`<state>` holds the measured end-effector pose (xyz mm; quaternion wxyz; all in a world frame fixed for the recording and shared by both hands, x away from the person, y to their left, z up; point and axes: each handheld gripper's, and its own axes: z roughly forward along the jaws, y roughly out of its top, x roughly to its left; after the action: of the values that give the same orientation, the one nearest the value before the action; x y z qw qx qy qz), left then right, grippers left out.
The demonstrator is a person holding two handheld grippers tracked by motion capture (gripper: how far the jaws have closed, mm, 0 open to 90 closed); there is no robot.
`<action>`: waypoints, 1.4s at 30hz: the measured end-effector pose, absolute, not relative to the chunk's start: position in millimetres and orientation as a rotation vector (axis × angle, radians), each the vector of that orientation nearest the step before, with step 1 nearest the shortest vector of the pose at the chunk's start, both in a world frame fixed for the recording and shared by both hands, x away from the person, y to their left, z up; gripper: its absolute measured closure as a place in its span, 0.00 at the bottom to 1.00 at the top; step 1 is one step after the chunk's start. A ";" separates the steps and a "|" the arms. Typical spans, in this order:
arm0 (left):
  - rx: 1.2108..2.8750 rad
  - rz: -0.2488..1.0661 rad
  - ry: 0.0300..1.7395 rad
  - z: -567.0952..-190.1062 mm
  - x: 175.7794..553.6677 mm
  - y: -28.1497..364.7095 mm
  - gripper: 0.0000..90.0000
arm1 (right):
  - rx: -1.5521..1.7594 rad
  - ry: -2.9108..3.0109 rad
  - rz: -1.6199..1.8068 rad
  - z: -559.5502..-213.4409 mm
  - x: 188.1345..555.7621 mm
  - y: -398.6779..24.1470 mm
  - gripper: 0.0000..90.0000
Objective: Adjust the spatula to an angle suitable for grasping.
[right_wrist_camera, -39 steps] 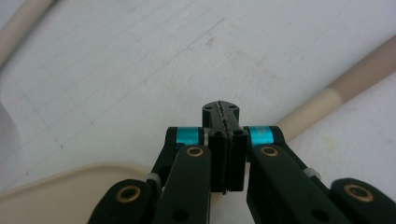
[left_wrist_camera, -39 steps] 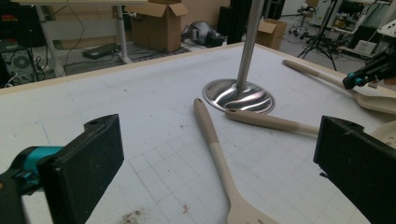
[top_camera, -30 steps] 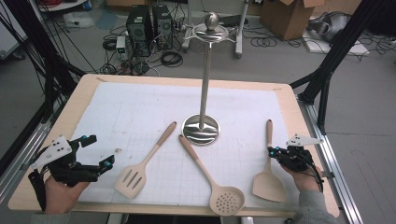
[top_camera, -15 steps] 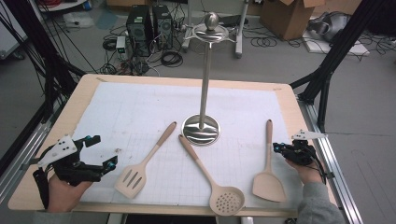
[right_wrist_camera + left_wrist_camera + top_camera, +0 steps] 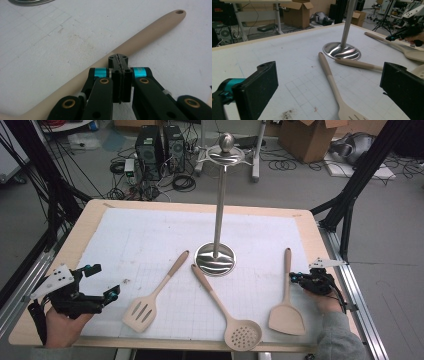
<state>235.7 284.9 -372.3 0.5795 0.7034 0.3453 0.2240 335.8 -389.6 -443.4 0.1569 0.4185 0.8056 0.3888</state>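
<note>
On the right side of the surface (image 5: 100, 220), my right hand-held gripper (image 5: 294, 278) sits with jaws pressed together, empty, against the spatula (image 5: 287, 305) handle. My left hand-held gripper (image 5: 102, 282) waits with jaws apart. All three utensils lie flat; I judge nothing hung on the stand (image 5: 218, 210) yet.

We see three beige utensils: a solid turner (image 5: 286, 312) at lower right, a skimmer (image 5: 242, 335) dotted with holes, a slotted turner (image 5: 141, 310) at lower left. Our table (image 5: 90, 220) is pale wood under a white, faintly gridded mat (image 5: 150, 245), bearing a shiny silver stand (image 5: 216, 255). Both claws, left (image 5: 102, 282) and right (image 5: 295, 278), are black with teal accents.
</note>
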 end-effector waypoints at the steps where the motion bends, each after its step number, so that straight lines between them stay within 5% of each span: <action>1: 1.644 0.524 0.808 -372.7 235.3 285.4 0.02 | 1.199 2.306 1.116 -443.8 336.5 -389.7 1.00; 42: 1.662 0.546 0.912 -387.3 232.3 296.8 0.02 | 0.920 2.542 1.157 -445.7 391.7 -340.6 1.00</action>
<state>232.3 296.8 -387.3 0.5516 0.7027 0.3857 0.2308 391.7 -340.6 -445.7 0.1005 0.3115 0.8601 0.3914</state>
